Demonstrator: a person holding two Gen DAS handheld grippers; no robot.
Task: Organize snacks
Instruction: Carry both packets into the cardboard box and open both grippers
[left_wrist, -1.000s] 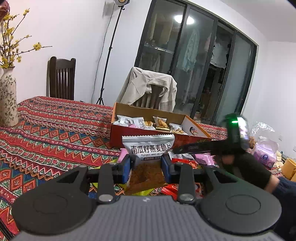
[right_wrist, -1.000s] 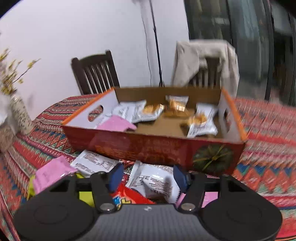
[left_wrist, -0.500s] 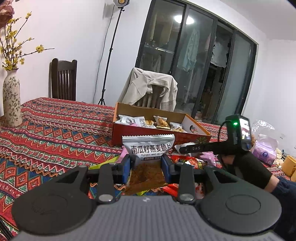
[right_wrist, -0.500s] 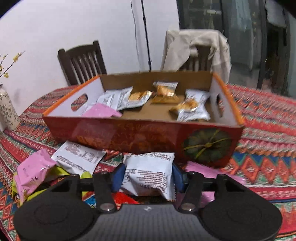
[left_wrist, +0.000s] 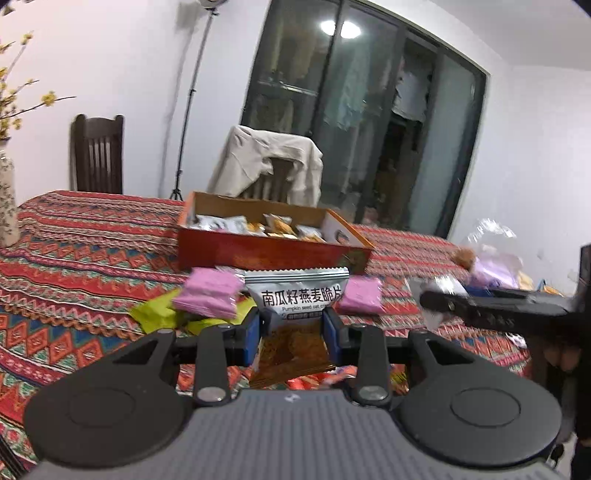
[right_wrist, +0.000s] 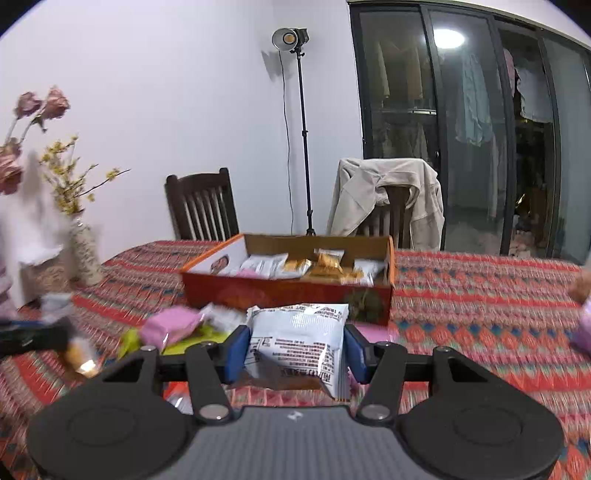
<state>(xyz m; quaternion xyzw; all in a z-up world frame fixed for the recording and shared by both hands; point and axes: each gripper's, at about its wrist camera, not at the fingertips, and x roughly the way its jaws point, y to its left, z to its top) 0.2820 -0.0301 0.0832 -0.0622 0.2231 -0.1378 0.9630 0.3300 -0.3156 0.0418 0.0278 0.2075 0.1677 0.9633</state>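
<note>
My left gripper (left_wrist: 291, 334) is shut on a grey pumpkin seed oat crisp packet (left_wrist: 297, 295) and holds it above the table. My right gripper (right_wrist: 295, 350) is shut on a white snack packet (right_wrist: 299, 334), lifted off the table. The orange cardboard box (left_wrist: 266, 253), also in the right wrist view (right_wrist: 288, 291), sits beyond both grippers and holds several snack packets. Pink packets (left_wrist: 210, 293) (right_wrist: 171, 326) and yellow-green wrappers (left_wrist: 155, 314) lie loose in front of the box. The right gripper's body (left_wrist: 491, 304) shows at the right of the left wrist view.
The table has a red patterned cloth (left_wrist: 85, 236). A patterned vase (right_wrist: 85, 254) with flowers stands at the left. Two chairs (right_wrist: 201, 206) stand behind the table, one draped with a beige jacket (right_wrist: 388, 195). Plastic bags (left_wrist: 491, 262) lie at the right.
My right gripper closed on the white packet and lifted it away from the box. My left gripper, still holding its packet, pulled back a little; the view shifted right.
</note>
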